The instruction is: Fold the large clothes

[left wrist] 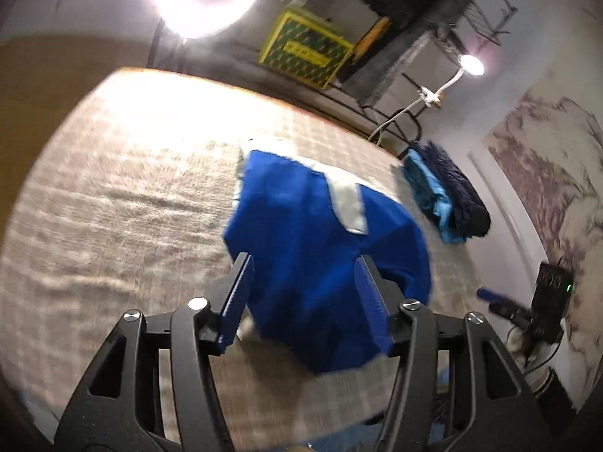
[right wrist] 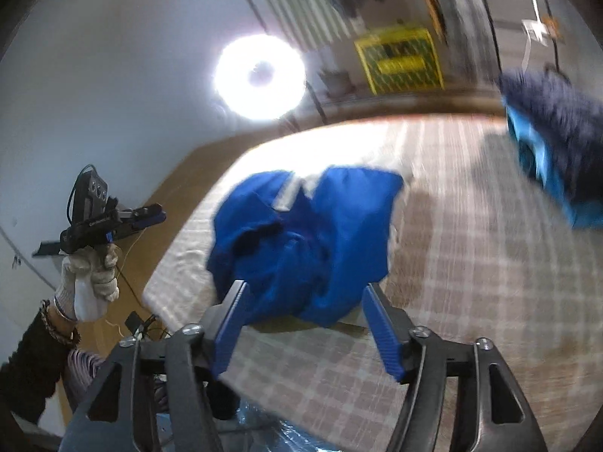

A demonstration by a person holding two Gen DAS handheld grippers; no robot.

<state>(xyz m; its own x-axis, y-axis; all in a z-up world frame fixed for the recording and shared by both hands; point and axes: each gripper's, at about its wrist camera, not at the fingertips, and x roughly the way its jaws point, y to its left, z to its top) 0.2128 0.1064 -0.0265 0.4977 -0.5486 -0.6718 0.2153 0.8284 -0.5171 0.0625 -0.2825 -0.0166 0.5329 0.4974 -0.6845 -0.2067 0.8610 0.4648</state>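
Note:
A bright blue garment with a white stripe [left wrist: 320, 241] lies crumpled in a heap on the checked beige table cover [left wrist: 113, 196]. My left gripper [left wrist: 303, 260] is open above its near side, fingers apart and empty. In the right wrist view the same blue garment [right wrist: 305, 241] lies bunched near the table's left edge. My right gripper [right wrist: 303, 290] is open just in front of it, holding nothing. The left gripper [right wrist: 147, 216] shows there too, held by a gloved hand off the table's left side.
A folded pile of dark navy and light blue clothes [left wrist: 448, 196] sits at the table's far right edge, also in the right wrist view [right wrist: 557, 143]. A ring light [right wrist: 260, 77], a yellow crate [left wrist: 305, 52] and a clothes rack stand beyond the table.

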